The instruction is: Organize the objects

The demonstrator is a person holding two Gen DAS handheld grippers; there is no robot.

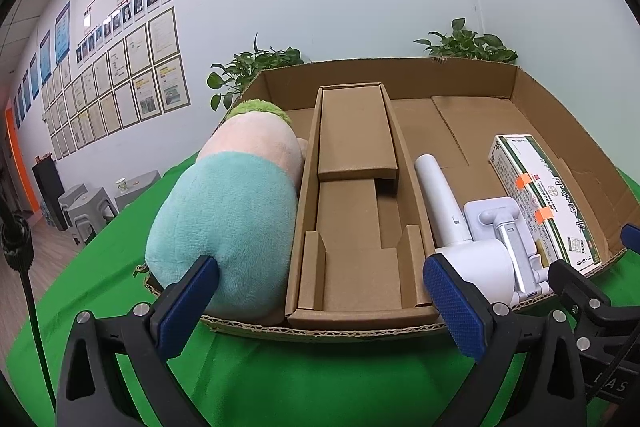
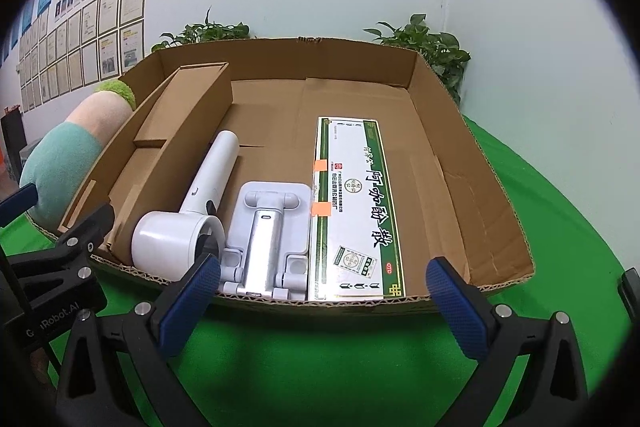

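1. Green cloth covers the desk (image 2: 320, 367), and a shallow cardboard tray (image 2: 496, 163) sits on it holding everything in view.
2. Far left in the tray lies a plush toy (image 1: 228, 219), teal and peach with a green tuft; the left gripper (image 1: 320, 303) hangs at the tray's near edge, its fingers spread wide and empty.
3. Next comes a long brown cardboard insert (image 1: 356, 211) with a smaller box inside.
4. Right of it rests a white handheld fan (image 2: 192, 211), then a white folding phone stand (image 2: 268, 235).
5. Rightmost is a flat medicine box (image 2: 352, 207), green-bordered, with large Chinese characters I cannot read reliably, a small red "OTC" mark and two orange tape tabs.
6. The right gripper (image 2: 320, 303) hovers before the tray, fingers wide apart, holding nothing.
7. Judging by the neat row, the sorting looks nearly or fully done; nothing lies loose on the cloth.
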